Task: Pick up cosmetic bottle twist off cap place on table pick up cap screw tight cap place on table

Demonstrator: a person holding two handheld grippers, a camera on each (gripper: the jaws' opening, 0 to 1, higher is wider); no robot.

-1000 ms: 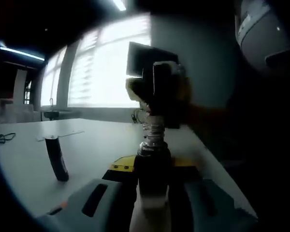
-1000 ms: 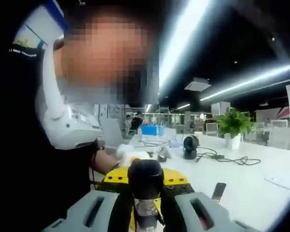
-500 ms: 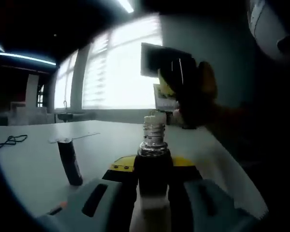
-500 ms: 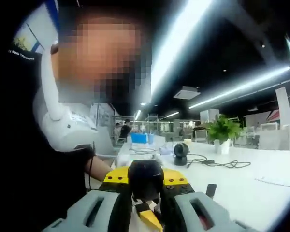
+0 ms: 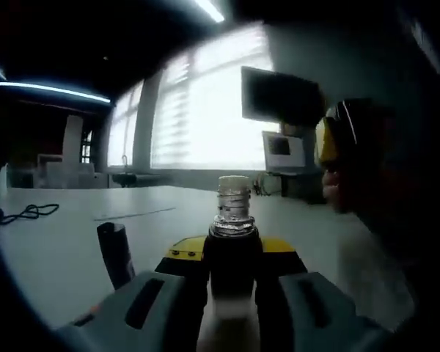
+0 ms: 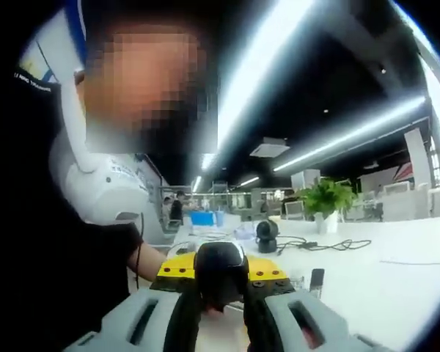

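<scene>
Cap removal is complete. One second ago the cap sat on the bottle; the right tool has since lifted it clear and withdrawn to the right. The threaded neck is now bare. The left tool is clamped on the upright bottle, above the near tabletop. The right tool is clamped on the cap. Next step, by judgement: set the cap down

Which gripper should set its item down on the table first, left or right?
Probably the right gripper: it grips the cap. The left gripper grips the open bottle.
</scene>
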